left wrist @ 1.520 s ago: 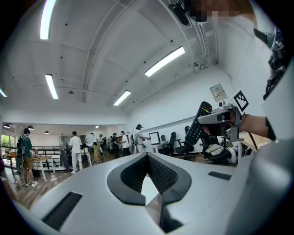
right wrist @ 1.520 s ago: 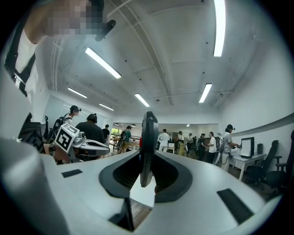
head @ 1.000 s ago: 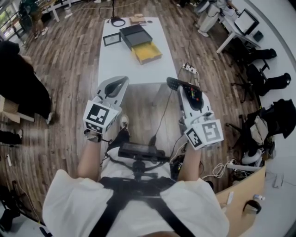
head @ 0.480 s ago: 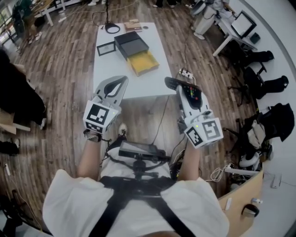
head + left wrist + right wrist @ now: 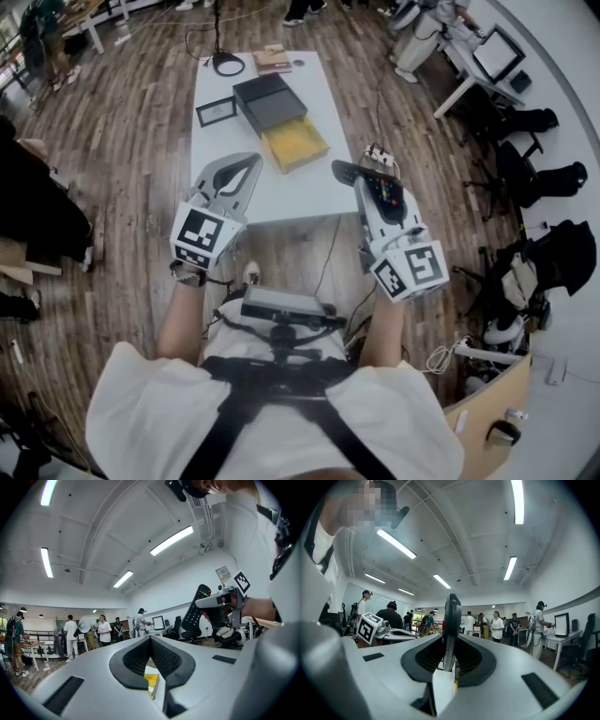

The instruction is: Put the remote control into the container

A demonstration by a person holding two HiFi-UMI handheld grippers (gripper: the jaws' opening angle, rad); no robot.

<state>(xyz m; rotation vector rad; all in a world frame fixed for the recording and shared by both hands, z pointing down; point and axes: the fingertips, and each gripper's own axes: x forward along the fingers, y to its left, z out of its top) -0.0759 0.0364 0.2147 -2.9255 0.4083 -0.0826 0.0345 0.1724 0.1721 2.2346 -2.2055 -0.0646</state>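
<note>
My right gripper point(image 5: 362, 176) is shut on a black remote control point(image 5: 379, 188) with coloured buttons, held level near the white table's point(image 5: 211, 150) near right corner. In the right gripper view the remote control point(image 5: 451, 620) stands edge-on between the pads of my right gripper point(image 5: 450, 644). The container, an open yellow box point(image 5: 294, 143), sits mid-table beside its dark lid point(image 5: 267, 98), ahead and left of the remote. My left gripper point(image 5: 247, 162) is shut and empty over the table's near edge. From the left gripper point(image 5: 150, 638) view, the remote control point(image 5: 197, 607) shows at the right.
A small framed picture point(image 5: 216, 111), a round black lamp base point(image 5: 228, 64) and a brown object point(image 5: 273, 58) lie on the far part of the table. A power strip point(image 5: 379, 154) with cables is by the right edge. Office chairs point(image 5: 539, 173) and desks stand at the right.
Both grippers have advanced together toward the table, whose near edge now lies under their tips. The remote stays gripped in the right gripper.
</note>
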